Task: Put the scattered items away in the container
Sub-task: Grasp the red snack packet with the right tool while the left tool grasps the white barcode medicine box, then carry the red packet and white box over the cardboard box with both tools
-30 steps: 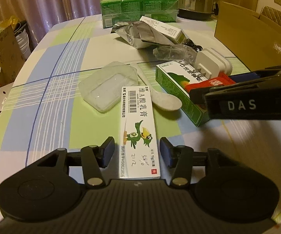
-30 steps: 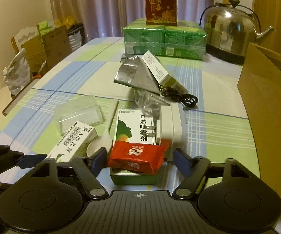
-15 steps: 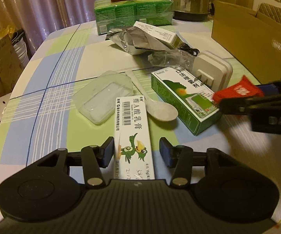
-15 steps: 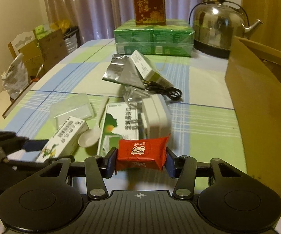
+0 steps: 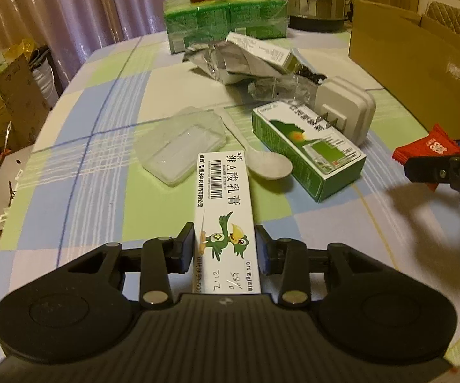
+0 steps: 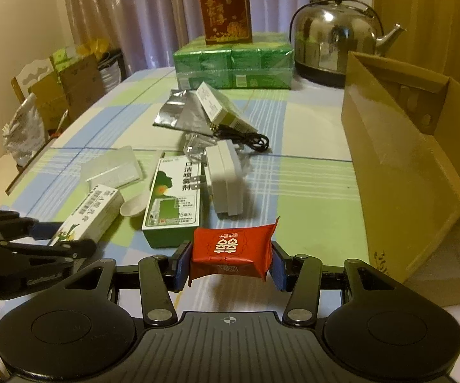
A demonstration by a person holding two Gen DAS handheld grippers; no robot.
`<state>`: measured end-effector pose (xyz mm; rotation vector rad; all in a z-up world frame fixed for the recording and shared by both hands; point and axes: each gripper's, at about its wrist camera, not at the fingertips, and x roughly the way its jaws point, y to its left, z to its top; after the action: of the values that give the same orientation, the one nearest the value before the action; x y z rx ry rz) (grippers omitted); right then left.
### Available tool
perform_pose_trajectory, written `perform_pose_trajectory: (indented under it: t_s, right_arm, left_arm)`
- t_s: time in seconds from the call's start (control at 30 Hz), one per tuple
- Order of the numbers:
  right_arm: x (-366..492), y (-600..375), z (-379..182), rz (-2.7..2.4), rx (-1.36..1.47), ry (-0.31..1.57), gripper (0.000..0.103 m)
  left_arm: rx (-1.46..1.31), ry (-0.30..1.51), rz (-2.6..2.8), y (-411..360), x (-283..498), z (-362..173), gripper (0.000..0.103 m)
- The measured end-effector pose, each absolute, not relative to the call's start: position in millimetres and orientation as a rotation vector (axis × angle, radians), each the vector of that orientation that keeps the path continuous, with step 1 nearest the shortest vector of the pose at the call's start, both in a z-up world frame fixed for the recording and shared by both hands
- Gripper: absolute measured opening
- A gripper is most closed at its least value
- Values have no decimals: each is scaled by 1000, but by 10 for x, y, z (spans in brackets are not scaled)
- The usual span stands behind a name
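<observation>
Cardboard box (image 6: 399,172) awaits its load: right gripper (image 6: 230,263) pinches a red packet (image 6: 231,250), left gripper (image 5: 225,252) clamps an ointment carton (image 5: 225,210); spoon (image 5: 263,162), charger (image 5: 345,113) and other clutter remain on the table (image 5: 102,146)

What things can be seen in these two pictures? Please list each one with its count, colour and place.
ointment box: 1, white, between left gripper's fingers
red packet: 1, red, held by right gripper
spray box: 1, green-white, table centre
charger: 1, white, against spray box
spoon: 1, white, beside ointment box
plastic tray: 1, clear, left of spoon
foil pouch: 1, silver, further back
black cable: 1, behind charger
cardboard box: 1, brown, right
kettle: 1, steel, far right
left gripper: black
right gripper: black
</observation>
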<state>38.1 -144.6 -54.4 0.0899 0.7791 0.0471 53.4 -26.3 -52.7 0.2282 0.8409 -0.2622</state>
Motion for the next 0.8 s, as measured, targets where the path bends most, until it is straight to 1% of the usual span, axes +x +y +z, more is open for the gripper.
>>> perform_pose_trajectory:
  t_s: [0.2,0.43,0.67,0.8]
  right_arm:
    - [332,-1463,-400,43,90,723,47]
    - [239,-1562,-117,13,62,627,47]
    - [147,-1929,284,-68,82,546,47]
    - [138,-2304,501,-138,78,540,47]
  left_arm:
    - [195,794,-274,-270,442,-270,33]
    - [169,728,-334,-481,424,82,33]
    - [175,672,-450,-958,439,388,33]
    - [199,631,-542,-1354,458,594,33]
